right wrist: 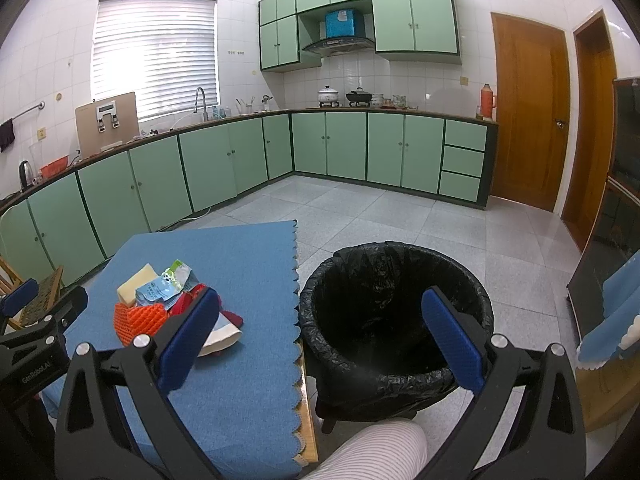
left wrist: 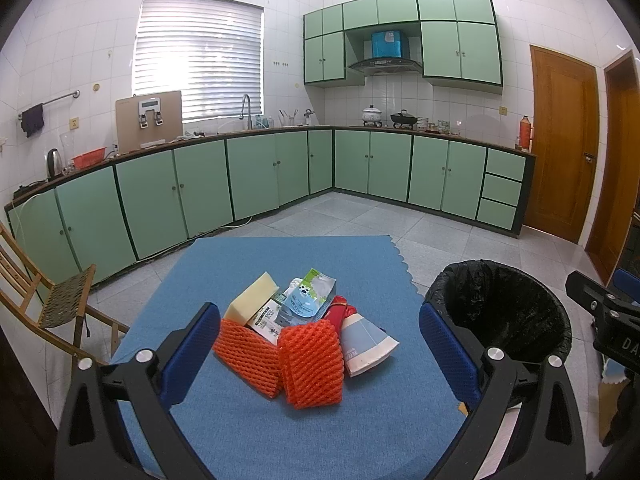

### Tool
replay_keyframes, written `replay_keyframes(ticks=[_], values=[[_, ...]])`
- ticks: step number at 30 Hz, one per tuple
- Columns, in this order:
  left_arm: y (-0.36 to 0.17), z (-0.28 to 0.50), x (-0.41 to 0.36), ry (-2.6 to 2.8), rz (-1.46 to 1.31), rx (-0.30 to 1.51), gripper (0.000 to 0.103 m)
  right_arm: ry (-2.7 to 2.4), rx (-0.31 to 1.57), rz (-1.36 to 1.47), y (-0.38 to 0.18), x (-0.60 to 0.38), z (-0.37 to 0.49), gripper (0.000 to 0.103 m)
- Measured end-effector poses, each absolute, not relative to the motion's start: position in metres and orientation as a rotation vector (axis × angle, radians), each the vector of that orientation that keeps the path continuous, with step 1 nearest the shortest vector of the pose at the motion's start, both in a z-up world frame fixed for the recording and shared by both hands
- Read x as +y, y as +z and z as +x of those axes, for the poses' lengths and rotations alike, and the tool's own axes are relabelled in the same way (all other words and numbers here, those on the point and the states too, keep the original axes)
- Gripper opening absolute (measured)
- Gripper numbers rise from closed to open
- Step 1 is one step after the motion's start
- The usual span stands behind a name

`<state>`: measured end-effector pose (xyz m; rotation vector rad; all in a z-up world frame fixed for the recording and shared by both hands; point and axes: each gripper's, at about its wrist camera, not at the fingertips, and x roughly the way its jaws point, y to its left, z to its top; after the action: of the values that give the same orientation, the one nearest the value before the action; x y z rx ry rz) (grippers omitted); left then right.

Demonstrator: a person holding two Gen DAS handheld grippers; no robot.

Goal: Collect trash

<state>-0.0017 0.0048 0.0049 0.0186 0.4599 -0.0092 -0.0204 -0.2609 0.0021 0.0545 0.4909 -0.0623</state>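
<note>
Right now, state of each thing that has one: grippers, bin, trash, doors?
left gripper: open, empty, above the pile
right gripper: open, empty, over the bin's near rim
trash bin: open, black liner in, looks empty
trash pile: heaped on the blue mat, none collected
orange foam nets: two, lying at the front
paper cup: tipped on its side
wooden door: shut

left tongs [left wrist: 320,344] – black frame, blue pads | right tongs [right wrist: 316,336] – same, silver screws

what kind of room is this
Most likely a home kitchen: mint-green base cabinets under a long counter, a curved metal sink tap by the window, and a black range hood above cooking pots.
</note>
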Motion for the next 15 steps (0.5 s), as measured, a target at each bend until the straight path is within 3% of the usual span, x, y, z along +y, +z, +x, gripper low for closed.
replay_keyframes(ticks=[15], values=[[0.0047, -0.0019, 0.0047, -0.009, 0.018, 0.459, 0.097, -0.063, 0.492, 0.056, 0.0017, -0.2604, -0.0208, 0.098]])
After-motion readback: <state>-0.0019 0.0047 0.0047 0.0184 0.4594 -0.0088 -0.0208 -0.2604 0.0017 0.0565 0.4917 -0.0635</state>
